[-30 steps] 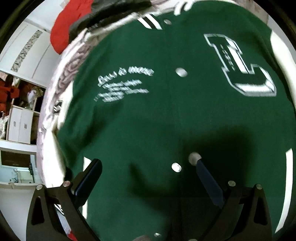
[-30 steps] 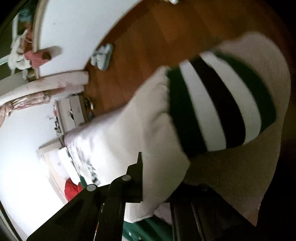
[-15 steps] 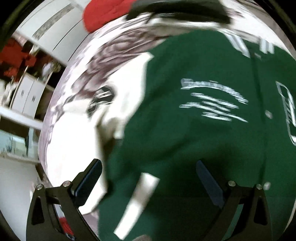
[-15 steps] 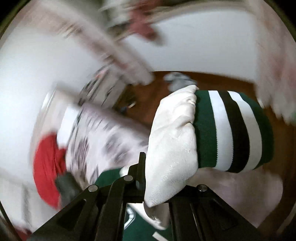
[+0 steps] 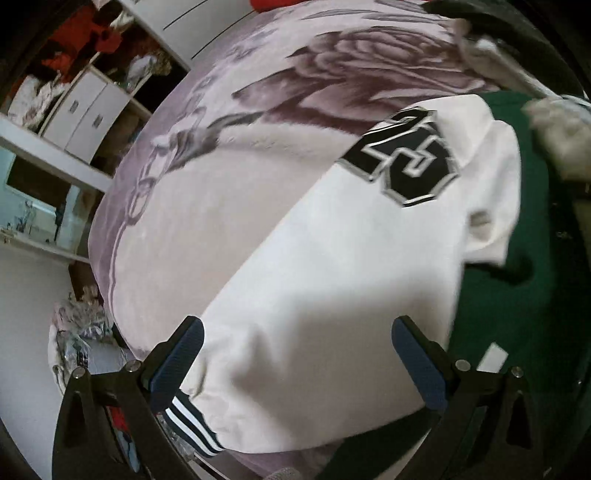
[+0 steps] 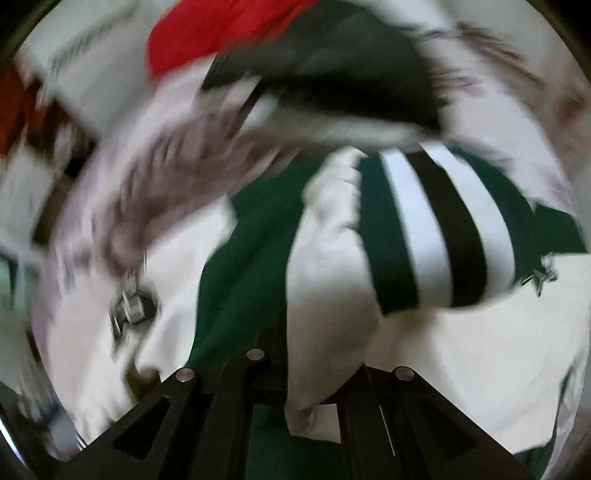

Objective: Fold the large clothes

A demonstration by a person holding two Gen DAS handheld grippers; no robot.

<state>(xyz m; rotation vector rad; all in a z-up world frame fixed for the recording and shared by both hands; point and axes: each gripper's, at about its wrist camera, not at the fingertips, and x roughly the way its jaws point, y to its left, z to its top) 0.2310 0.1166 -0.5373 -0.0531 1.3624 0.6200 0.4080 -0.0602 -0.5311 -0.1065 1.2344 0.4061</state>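
Note:
A green varsity jacket (image 5: 491, 295) with white sleeves lies on a bed. In the left wrist view its white sleeve (image 5: 332, 280) with a black number patch (image 5: 402, 162) lies below my left gripper (image 5: 295, 354), which is open and empty above it, near the striped cuff (image 5: 192, 424). In the right wrist view my right gripper (image 6: 306, 398) is shut on the other white sleeve (image 6: 325, 302), held by its end with the green, white and black striped cuff (image 6: 436, 232) over the green jacket body (image 6: 240, 280). That view is blurred.
The bed has a grey floral cover (image 5: 207, 206). A red garment (image 6: 221, 33) and a dark garment (image 6: 343, 70) lie at its far side. White drawers and shelves (image 5: 81, 110) stand to the left of the bed, with clutter (image 5: 77, 332) on the floor.
My left gripper has swung left from the green jacket front to over the white sleeve. My right gripper has carried the held sleeve from over the floor to over the jacket.

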